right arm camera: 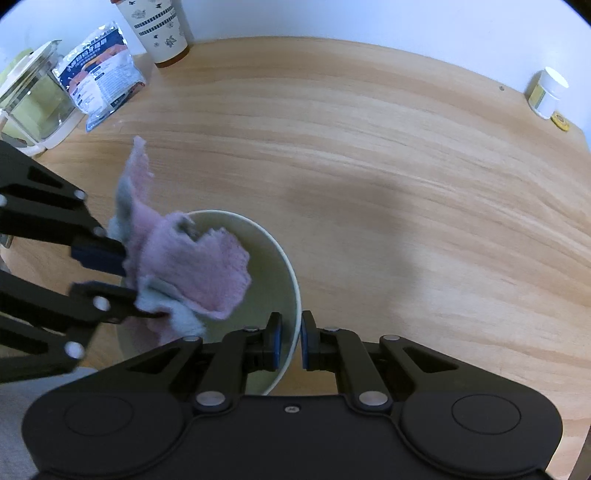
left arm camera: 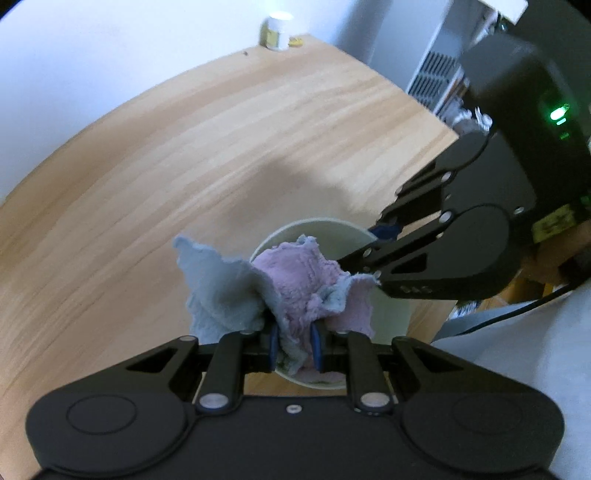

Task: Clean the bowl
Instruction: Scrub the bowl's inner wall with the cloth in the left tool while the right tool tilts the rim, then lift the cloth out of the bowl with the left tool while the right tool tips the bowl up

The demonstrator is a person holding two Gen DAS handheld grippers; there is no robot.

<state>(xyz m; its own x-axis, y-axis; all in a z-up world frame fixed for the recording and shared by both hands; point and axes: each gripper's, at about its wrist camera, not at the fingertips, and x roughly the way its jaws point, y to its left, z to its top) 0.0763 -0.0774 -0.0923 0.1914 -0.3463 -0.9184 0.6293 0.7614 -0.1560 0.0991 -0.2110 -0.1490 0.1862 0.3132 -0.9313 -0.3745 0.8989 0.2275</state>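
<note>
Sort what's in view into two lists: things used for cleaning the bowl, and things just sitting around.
In use:
bowl, rim pinched by the right gripper
pink-and-grey cloth, held inside the bowl by the left gripper

Lying about:
patterned cup
foil packet
glass jug
white-lidded jar
small yellow cap

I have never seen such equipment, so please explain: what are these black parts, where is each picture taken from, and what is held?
A person holds two handheld grippers, each carrying a camera that looks along its fingers. One picture is from the left gripper, which pinches a pink and grey cloth inside a pale bowl. The other is from the right gripper, which clamps the bowl's rim. On the wooden table stand a patterned cup, a packet and a small white jar.
</note>
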